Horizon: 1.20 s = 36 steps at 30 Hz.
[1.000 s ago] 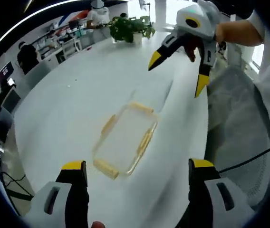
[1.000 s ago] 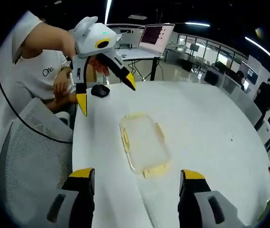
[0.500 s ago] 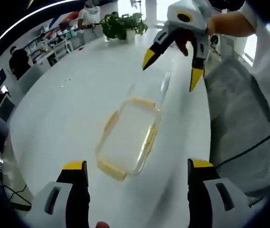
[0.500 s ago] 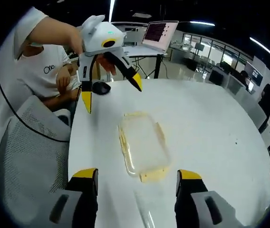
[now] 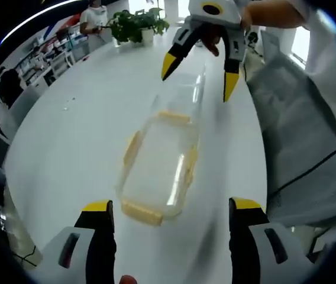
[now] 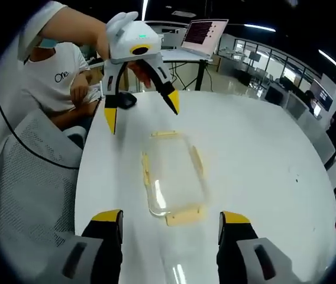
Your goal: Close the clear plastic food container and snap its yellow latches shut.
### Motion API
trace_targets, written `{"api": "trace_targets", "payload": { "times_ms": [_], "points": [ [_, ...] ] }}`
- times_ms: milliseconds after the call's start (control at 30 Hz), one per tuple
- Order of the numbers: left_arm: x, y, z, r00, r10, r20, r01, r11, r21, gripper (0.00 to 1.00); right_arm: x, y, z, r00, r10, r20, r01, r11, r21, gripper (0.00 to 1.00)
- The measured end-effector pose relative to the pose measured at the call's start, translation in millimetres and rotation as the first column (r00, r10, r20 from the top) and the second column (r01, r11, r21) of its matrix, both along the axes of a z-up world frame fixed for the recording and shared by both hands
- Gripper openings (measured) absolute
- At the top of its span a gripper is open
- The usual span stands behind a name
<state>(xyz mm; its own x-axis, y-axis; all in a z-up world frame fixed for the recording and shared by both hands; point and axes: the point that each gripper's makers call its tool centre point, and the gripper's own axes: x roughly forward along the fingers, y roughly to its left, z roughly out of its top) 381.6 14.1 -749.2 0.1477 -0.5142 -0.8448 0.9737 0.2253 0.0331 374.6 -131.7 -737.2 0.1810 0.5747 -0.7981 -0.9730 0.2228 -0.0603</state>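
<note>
In the left gripper view, the left gripper (image 5: 167, 216) stood at the bottom of the frame with its two yellow-tipped jaws spread wide and nothing between them. Just beyond the jaws, in the middle of the frame, the clear rectangular plastic food container (image 5: 159, 163) lay flat on the white round table (image 5: 79, 142), its yellow latches (image 5: 140, 212) sticking out from the edges; whether they were snapped down could not be told. Past the container's far end, at the top centre, the right gripper (image 5: 196, 74) hung above the table with its jaws parted, held by a person's hand (image 5: 268, 10). A grey mesh chair (image 5: 298, 136) stood at the right, and a green potted plant (image 5: 133, 23) sat at the table's far edge, upper left.

In the right gripper view, the right gripper (image 6: 169, 225) rose from the bottom with jaws apart and empty. The container (image 6: 173, 177) lay in the centre of the frame. Beyond it, upper left, the left gripper (image 6: 141, 109) hovered with jaws open. A black computer mouse (image 6: 126, 99) rested behind it, and an open laptop (image 6: 202, 32) stood at the top.
</note>
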Motion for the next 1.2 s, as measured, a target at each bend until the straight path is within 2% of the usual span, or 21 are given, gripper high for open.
{"api": "trace_targets", "payload": {
  "times_ms": [333,667,800,1200],
  "points": [
    [1.5,8,-18.0,0.998,-0.063,-0.010,0.064,0.996,0.063,0.73,7,0,-9.4,1.000,0.018,-0.008,-0.018,1.000,-0.023,0.61],
    [12.0,13,-25.5,0.998,-0.056,-0.025,0.058,0.996,0.064,0.71,11,6,-20.5,0.999,0.034,-0.022,-0.035,0.999,-0.041,0.61],
    [11.3,14,-28.1,0.996,-0.087,-0.038,0.089,0.993,0.073,0.68,14,6,-28.7,0.998,0.051,-0.022,-0.052,0.997,-0.061,0.60],
    [21.1,13,-37.6,0.990,-0.136,-0.042,0.140,0.985,0.099,0.65,22,4,-38.4,0.998,0.055,-0.038,-0.058,0.996,-0.073,0.56]
  ]
}}
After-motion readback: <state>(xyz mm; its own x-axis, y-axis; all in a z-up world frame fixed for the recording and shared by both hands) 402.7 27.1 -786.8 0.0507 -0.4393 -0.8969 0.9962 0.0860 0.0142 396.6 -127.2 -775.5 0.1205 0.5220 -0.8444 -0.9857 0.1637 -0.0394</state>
